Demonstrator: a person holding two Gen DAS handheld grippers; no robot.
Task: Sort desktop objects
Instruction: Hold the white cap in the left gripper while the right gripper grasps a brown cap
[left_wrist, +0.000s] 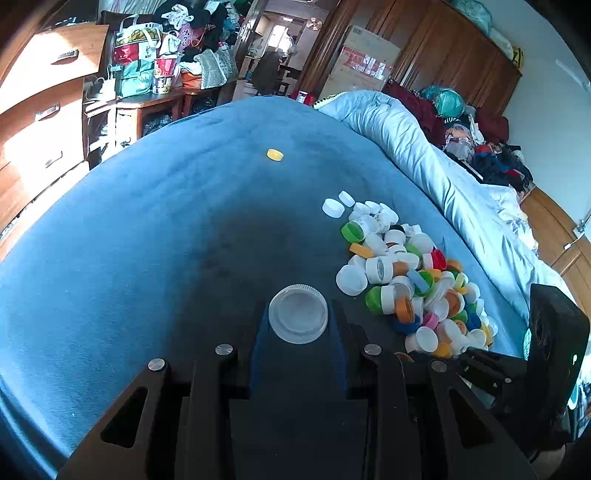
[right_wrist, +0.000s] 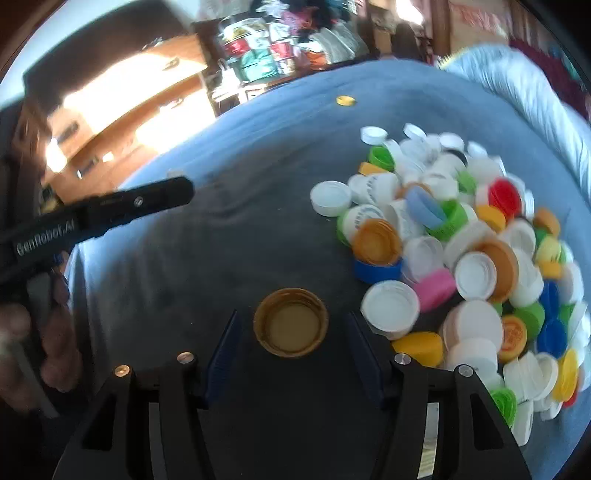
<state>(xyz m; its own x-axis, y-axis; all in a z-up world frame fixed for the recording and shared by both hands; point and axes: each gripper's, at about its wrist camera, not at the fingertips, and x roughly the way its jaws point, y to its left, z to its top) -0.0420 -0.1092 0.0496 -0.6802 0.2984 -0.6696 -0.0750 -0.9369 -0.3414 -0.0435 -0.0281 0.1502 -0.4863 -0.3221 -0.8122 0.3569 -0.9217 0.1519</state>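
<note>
A heap of bottle caps (left_wrist: 410, 273) in white, green, orange, blue, red and pink lies on the blue blanket (left_wrist: 147, 221); it also shows in the right wrist view (right_wrist: 461, 258). My left gripper (left_wrist: 298, 317) is shut on a large white cap (left_wrist: 298, 314), open side up. My right gripper (right_wrist: 291, 332) is open, its jaws standing apart on either side of an orange-brown cap (right_wrist: 291, 322) that lies open side up on the blanket. A single yellow cap (left_wrist: 275, 154) lies far off alone, and shows in the right wrist view (right_wrist: 345, 100).
A rolled light-blue quilt (left_wrist: 424, 155) runs along the right of the bed. A wooden dresser (left_wrist: 40, 122) and a cluttered side table (left_wrist: 147, 88) stand at the left. The left gripper's body (right_wrist: 92, 218) crosses the right view's left side.
</note>
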